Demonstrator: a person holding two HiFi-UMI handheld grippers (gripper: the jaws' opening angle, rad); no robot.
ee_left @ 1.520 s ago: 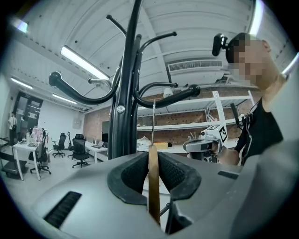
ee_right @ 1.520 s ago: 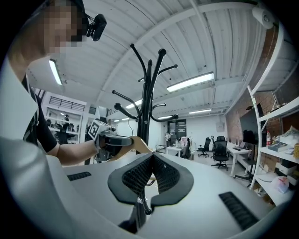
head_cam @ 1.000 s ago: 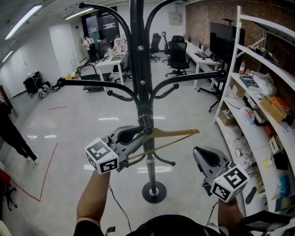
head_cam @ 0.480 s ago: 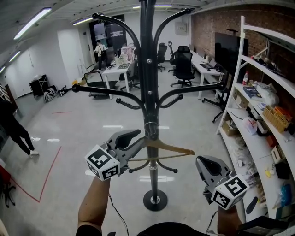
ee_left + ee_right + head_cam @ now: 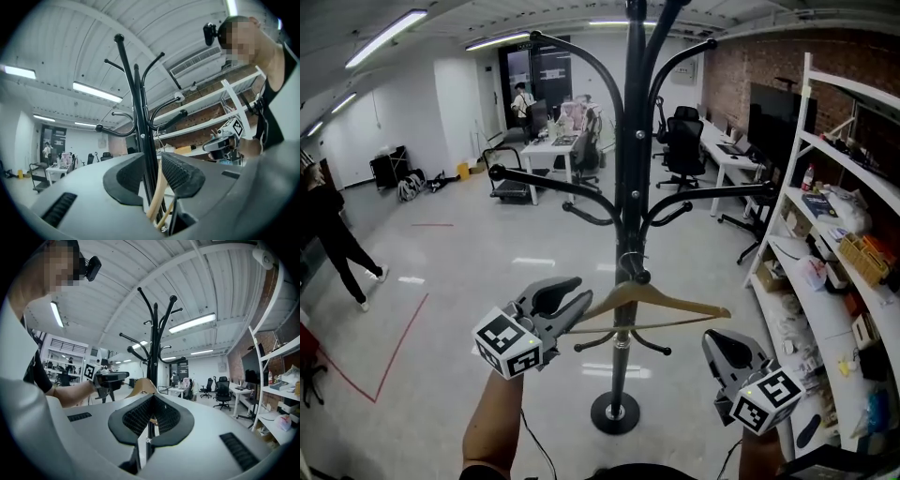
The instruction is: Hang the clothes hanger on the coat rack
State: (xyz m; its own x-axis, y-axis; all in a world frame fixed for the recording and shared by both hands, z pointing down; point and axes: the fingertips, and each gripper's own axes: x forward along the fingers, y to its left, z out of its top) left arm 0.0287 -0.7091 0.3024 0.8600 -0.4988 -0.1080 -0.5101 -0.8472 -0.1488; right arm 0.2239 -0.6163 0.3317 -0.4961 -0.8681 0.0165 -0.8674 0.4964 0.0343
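Note:
A wooden clothes hanger (image 5: 666, 298) hangs by its hook on the black coat rack (image 5: 628, 187), at a low peg on the pole. My left gripper (image 5: 572, 302) is at the hanger's left end. Its jaws stand wide apart, with the pale wood (image 5: 157, 197) in the gap and neither pad pressing on it. In the left gripper view the rack's pole (image 5: 140, 136) rises just beyond the left gripper (image 5: 152, 171). My right gripper (image 5: 727, 347) stays low to the right of the pole. It is shut (image 5: 151, 401) on nothing, with the hanger (image 5: 140, 386) beyond it.
The rack's round base (image 5: 614, 412) stands on the glossy floor. A white shelf unit (image 5: 834, 234) loaded with boxes runs along the right. A person (image 5: 333, 234) walks at far left. Desks and office chairs (image 5: 553, 145) fill the back of the room.
The left gripper's jaws have opened off the hanger and drawn a little left. The hanger has swung level and hangs from the rack. The right gripper has stayed put.

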